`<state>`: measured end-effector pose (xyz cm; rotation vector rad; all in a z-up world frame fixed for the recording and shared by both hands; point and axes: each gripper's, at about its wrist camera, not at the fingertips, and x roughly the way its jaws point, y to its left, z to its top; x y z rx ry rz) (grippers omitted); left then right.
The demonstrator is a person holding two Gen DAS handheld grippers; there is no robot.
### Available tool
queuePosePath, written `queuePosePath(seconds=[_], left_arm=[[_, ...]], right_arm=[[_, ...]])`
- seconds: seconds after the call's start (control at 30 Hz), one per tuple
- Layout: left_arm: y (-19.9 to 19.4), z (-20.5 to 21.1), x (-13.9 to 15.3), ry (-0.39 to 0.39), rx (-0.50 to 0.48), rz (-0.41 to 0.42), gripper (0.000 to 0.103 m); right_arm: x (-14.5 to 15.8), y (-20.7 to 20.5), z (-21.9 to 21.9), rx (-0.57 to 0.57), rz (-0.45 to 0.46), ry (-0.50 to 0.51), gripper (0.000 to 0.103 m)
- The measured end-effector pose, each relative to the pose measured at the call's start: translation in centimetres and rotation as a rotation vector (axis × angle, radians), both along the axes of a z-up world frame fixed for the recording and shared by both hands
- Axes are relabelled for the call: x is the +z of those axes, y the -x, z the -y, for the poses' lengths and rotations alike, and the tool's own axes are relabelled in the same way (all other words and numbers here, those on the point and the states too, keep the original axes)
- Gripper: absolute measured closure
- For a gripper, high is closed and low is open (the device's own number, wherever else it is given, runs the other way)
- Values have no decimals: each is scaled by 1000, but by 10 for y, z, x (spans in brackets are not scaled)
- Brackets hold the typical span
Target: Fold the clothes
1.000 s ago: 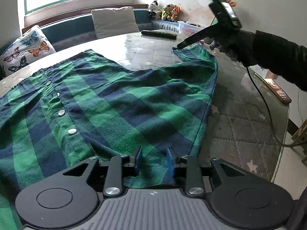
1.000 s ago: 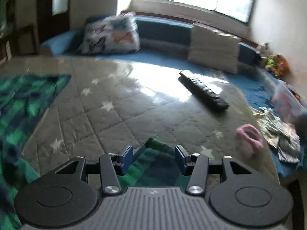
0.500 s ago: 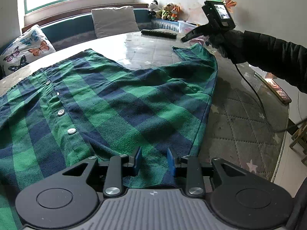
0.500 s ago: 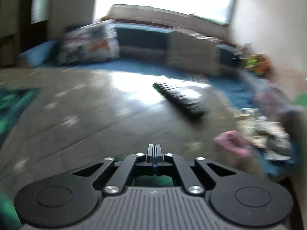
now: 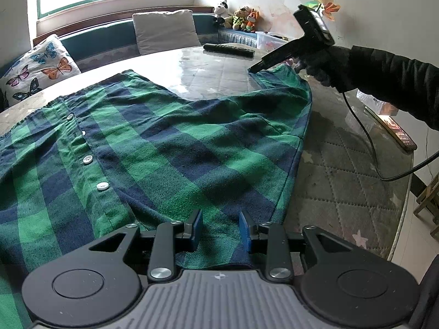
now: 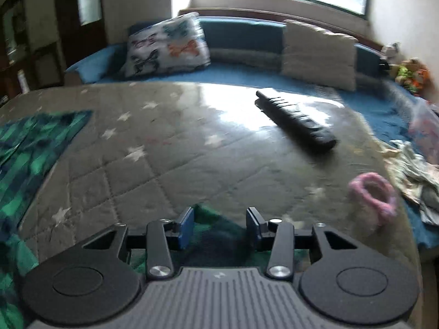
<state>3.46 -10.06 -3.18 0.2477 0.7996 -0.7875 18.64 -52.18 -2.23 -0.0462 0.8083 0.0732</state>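
A green and navy plaid shirt (image 5: 170,142) lies spread on the round table, button placket up at the left. My left gripper (image 5: 221,229) is open, its jaws standing over the shirt's near hem. My right gripper (image 6: 219,227) is open, with a far corner of the shirt (image 6: 216,227) lying between its jaws; more of the shirt shows at the left of the right wrist view (image 6: 35,142). In the left wrist view the right gripper (image 5: 253,69) sits at the shirt's far sleeve end, held by a black-sleeved arm.
A black remote (image 6: 295,119) and a pink ring (image 6: 373,194) lie on the quilted table cover (image 6: 192,150). A phone (image 5: 395,130) lies near the table's right edge. A bench with pillows (image 5: 164,31) and plush toys curves behind.
My right gripper was shut half a second ago and has opened over the shirt's corner. My left gripper has stayed open at the near hem.
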Motion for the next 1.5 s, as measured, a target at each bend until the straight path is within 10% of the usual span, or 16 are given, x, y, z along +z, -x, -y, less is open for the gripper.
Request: queuePosePath(seconds=[0.13, 0.4, 0.8, 1.0, 1.5], left_arm=[[0, 0, 0, 4, 2, -1, 71], [1, 0, 0, 5, 4, 2, 71], [3, 0, -1, 5, 13, 11, 71], [5, 2, -2, 4, 13, 19, 68], [13, 3, -1, 6, 22, 22, 63]], right_arm=[[-3, -3, -5, 37, -9, -10, 59], [3, 18, -14, 38, 16, 38, 95], [30, 45, 37, -356, 120, 62, 81], [30, 63, 45, -376, 64, 43, 53], [7, 115, 59, -509, 14, -15, 67]])
